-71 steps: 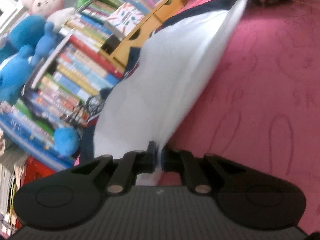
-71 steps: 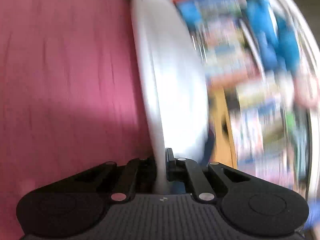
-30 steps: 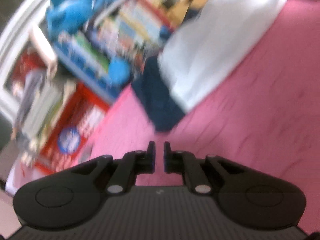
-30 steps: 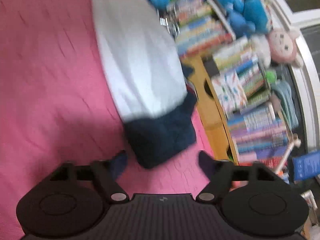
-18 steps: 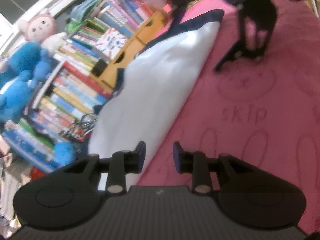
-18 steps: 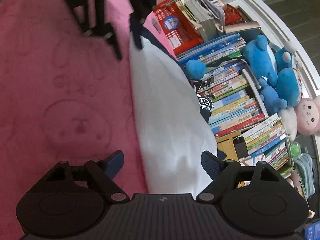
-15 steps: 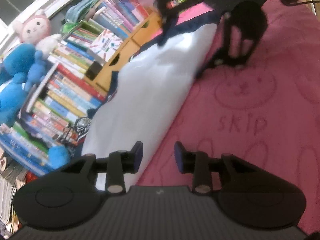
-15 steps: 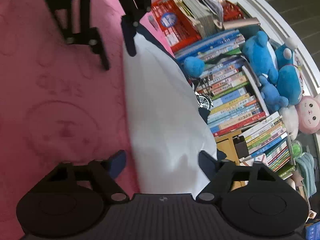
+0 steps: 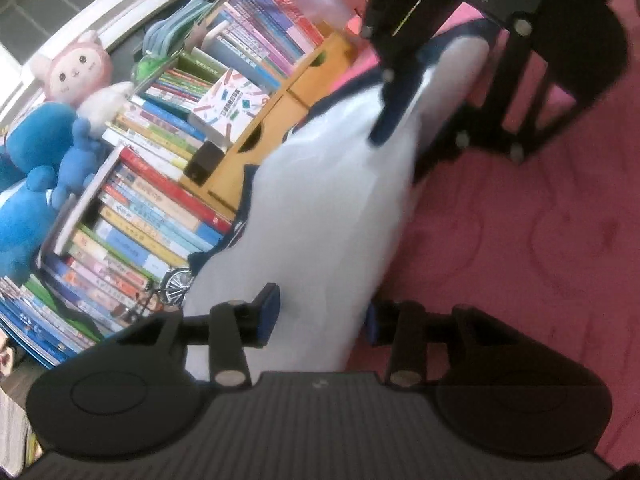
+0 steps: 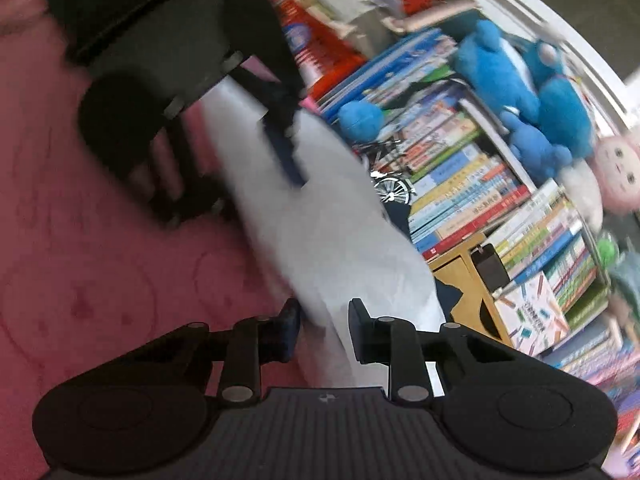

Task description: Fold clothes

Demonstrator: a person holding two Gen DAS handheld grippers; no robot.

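**Both grippers straddle the shirt's near fold**

The white garment (image 9: 328, 216) with navy trim lies in a long folded strip on the pink blanket (image 9: 520, 248), along the blanket's edge next to the stacked books (image 9: 160, 184) and the wooden box (image 9: 260, 136). One end of the strip sits under each tool.

Left gripper (image 9: 320, 314): jaws wide apart, the cloth's long fold running up between them, nothing pinched. Right gripper (image 10: 320, 326): jaws apart but narrower, straddling the same fold at the other end; the view is blurred, so whether a pad brushes the fabric can't be called.

My read: a grab at both ends of the fold edge is in hand. Next it calls for both sets of jaws to close on that edge together, catching every layer, before any lift toward another fold.
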